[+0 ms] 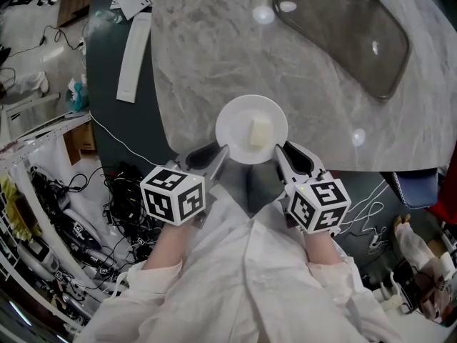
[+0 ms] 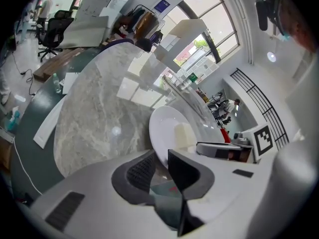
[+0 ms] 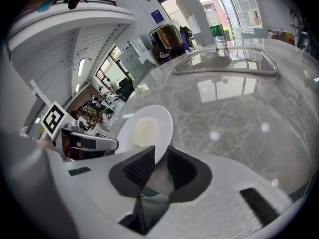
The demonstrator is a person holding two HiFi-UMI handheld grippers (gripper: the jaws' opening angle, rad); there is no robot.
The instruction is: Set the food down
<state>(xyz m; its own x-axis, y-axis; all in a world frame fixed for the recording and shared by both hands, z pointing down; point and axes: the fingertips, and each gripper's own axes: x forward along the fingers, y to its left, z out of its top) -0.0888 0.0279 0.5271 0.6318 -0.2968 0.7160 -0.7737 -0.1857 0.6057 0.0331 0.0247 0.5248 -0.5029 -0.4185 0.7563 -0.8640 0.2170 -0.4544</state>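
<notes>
My left gripper (image 2: 160,166) has its two dark ribbed pads drawn in on the near rim of a white plate (image 2: 162,128); the rim runs down between them with no gap that I can see. My right gripper (image 3: 159,166) does the same on the opposite side, its pads close together with the rim of the plate (image 3: 162,121) pinched between them. So each of my jaws is gripping the plate, one on either side.

From my head view, the left gripper (image 1: 218,159) and right gripper (image 1: 282,156) meet the plate (image 1: 235,120) at its near edge. The plate sits level over the near border of a grey marbled table (image 1: 214,48). I cannot tell whether its base already rests on the stone or hangs just above it.

My judgement of progress: the plate is over the table, so the carrying looks done. What is left is to make sure it is seated on the table, open both jaws and draw back.

The food (image 1: 260,131) is one pale, cream-coloured block, roughly rectangular, a little right of the plate's centre. It has a soft, matt look. The plate around it is plain, shallow and clean.
</notes>
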